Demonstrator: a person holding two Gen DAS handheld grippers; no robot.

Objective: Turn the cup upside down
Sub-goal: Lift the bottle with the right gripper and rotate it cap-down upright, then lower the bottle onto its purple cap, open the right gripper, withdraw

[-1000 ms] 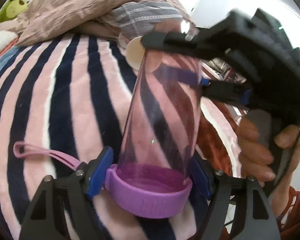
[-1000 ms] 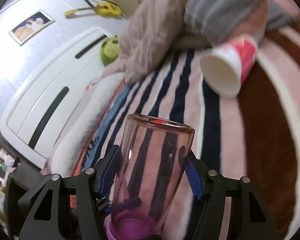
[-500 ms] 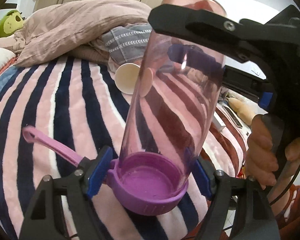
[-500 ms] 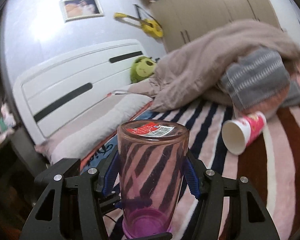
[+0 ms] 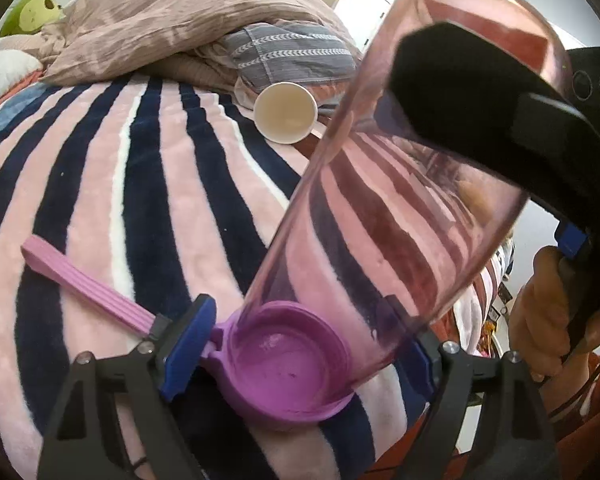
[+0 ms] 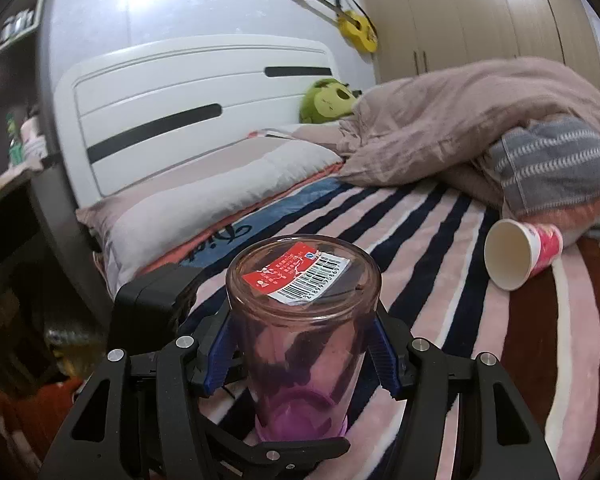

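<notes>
A clear pink cup (image 5: 384, 216) with a purple lid (image 5: 288, 364) and a pink strap (image 5: 80, 276) is held upside down, lid end low and base up, over a striped blanket (image 5: 148, 200). My left gripper (image 5: 300, 344) is shut on the lid end. My right gripper (image 6: 300, 352) is shut on the cup's body (image 6: 300, 344); a red barcode sticker (image 6: 296, 272) shows on the upturned base. The right gripper's black frame (image 5: 500, 120) crosses the cup's upper end in the left wrist view.
A paper cup (image 6: 516, 252) lies on its side on the blanket, mouth toward me; it also shows in the left wrist view (image 5: 284, 112). A rumpled duvet (image 6: 460, 108), grey striped cushion (image 6: 552, 172), pillow (image 6: 204, 200), green plush (image 6: 328, 100) and white headboard (image 6: 196, 96) lie beyond.
Both grippers have turned with the cup, so its base has swung up and nearer the left camera. The lid end has dropped toward the blanket. Both grips have held.
</notes>
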